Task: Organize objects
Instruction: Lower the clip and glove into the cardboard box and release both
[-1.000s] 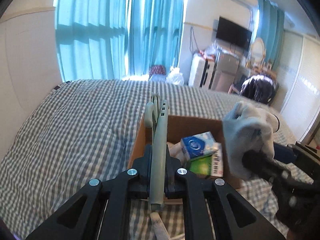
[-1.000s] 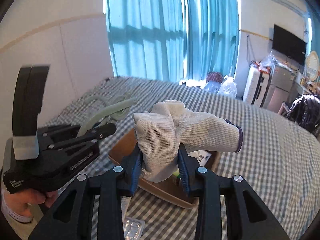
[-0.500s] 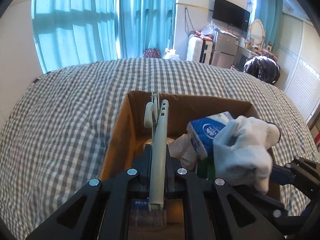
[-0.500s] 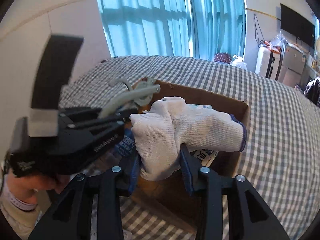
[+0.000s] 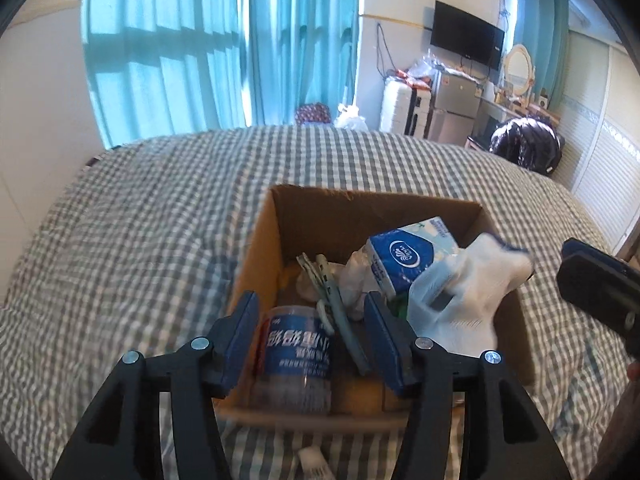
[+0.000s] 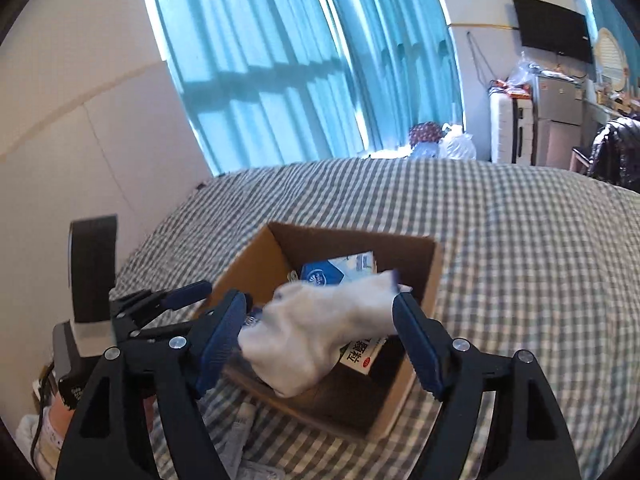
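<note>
My right gripper (image 6: 318, 330) above cardboard box (image 6: 434, 276), jaws spread wide. White glove (image 6: 320, 330) between my fingers, blurred; can't tell whether it touches either pad. Blue-white tissue pack (image 6: 332, 272) inside box beyond glove. Left gripper (image 6: 160, 308) at box's left edge. Box on checked bedspread (image 6: 520, 240). Teal curtains (image 6: 304, 60) behind.

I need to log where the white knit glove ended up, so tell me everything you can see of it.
The white knit glove is a pale, soft fabric work glove with a dark-edged cuff, crumpled and motion-blurred. It sits at the right side of the open cardboard box, on top of the packets there and beside the blue-and-white tissue pack. The right gripper frames it with jaws spread wide; whether either pad touches the glove cannot be told.
</note>
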Demonstrator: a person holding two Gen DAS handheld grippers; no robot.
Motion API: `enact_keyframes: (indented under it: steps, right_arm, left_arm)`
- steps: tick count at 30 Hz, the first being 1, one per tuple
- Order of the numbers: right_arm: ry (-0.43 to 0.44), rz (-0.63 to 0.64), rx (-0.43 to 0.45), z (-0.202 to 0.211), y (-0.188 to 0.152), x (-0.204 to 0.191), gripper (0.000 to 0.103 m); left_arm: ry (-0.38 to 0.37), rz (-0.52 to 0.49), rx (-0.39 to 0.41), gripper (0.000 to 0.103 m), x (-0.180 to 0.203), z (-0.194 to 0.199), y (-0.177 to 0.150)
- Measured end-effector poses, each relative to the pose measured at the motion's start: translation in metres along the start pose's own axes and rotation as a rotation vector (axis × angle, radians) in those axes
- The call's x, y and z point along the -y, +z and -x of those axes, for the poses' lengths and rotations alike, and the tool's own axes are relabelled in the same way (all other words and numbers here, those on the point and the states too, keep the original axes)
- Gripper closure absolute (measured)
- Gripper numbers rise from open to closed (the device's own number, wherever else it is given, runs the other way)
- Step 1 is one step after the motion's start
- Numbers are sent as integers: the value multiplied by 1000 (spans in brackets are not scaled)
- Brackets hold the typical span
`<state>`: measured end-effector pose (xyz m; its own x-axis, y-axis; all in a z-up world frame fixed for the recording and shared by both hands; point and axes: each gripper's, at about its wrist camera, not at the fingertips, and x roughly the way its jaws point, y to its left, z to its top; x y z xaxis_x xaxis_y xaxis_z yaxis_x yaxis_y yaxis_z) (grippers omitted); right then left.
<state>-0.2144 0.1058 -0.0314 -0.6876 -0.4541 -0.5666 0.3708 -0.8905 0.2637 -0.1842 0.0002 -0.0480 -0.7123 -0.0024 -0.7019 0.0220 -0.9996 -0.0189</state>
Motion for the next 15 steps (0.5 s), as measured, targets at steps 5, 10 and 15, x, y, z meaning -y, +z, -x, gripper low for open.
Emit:
enact_keyframes:
  steps: [5,10,15]
  right_arm:
    - [-41,30,34,55,-2,-22,26]
    - [-81,66,49,101,-22,-47,17]
    - [-114,62,37,131,-45,-61,13]
  left_arm:
    - [17,28,10,32,-3,46,-4]
    - [36,23,52,18,-5,93,-18]
    - [47,42,72,11,-11,124,-42]
